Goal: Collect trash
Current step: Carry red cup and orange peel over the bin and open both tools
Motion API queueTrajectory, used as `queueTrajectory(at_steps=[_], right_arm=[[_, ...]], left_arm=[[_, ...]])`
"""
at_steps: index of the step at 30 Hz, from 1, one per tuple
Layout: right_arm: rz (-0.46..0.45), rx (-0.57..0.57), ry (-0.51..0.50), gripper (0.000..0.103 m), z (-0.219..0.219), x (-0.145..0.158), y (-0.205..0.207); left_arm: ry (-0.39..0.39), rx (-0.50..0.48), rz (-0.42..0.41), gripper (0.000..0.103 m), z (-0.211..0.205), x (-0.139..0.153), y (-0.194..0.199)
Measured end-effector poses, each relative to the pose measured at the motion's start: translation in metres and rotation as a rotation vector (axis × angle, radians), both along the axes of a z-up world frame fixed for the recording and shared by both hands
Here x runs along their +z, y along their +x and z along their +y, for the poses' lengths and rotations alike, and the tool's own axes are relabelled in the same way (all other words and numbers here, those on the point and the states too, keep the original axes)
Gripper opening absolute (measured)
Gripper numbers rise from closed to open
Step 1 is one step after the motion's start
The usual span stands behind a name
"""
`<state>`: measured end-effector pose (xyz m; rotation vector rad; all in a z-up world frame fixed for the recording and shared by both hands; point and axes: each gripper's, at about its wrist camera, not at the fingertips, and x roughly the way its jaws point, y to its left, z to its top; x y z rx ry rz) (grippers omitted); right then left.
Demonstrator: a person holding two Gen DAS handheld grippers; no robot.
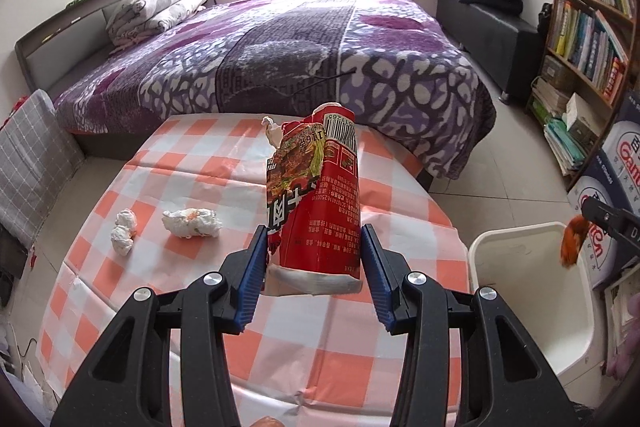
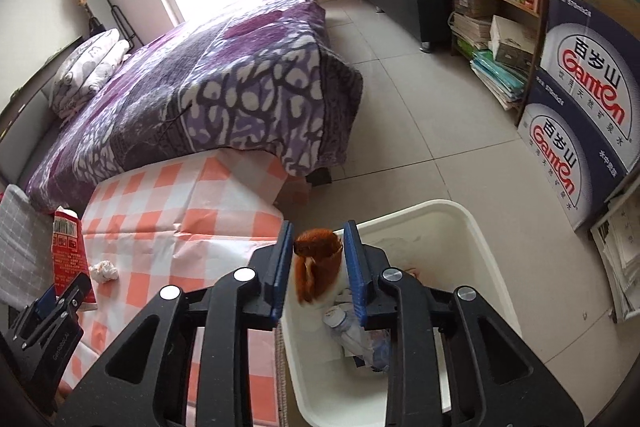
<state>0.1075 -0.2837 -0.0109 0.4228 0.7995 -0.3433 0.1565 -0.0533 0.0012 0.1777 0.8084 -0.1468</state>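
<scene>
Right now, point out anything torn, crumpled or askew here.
The red snack packet between the left gripper's fingers is torn ragged along its top. Crumpled tissues lie scattered on the checked tablecloth. The orange peel hangs over the white bin.

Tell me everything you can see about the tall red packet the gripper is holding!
The red packet is a crumpled snack wrapper that looks like shiny plastic, printed with a food picture, small white writing and a barcode near its torn, open top. Its bottom edge is a pale sealed strip. It stands almost upright, lifted above the checked tablecloth, squeezed near its lower end between the blue pads of the left gripper. Nothing else touches it. From the right wrist view it shows at the far left.
</scene>
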Motion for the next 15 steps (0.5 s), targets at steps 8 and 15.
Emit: queueTrajectory(at_steps=[8, 15], right_arm=[[-0.025, -0.107, 0.015, 0.048, -0.044, 0.004, -0.03], [-0.038, -0.149, 0.008, 0.054, -0.067, 0.009, -0.05]], left_arm=[[0.014, -0.087, 0.003, 0.046, -0.039, -0.004, -0.017], [0.008, -0.156, 0.021, 0.046, -0.071, -0.007, -0.032]])
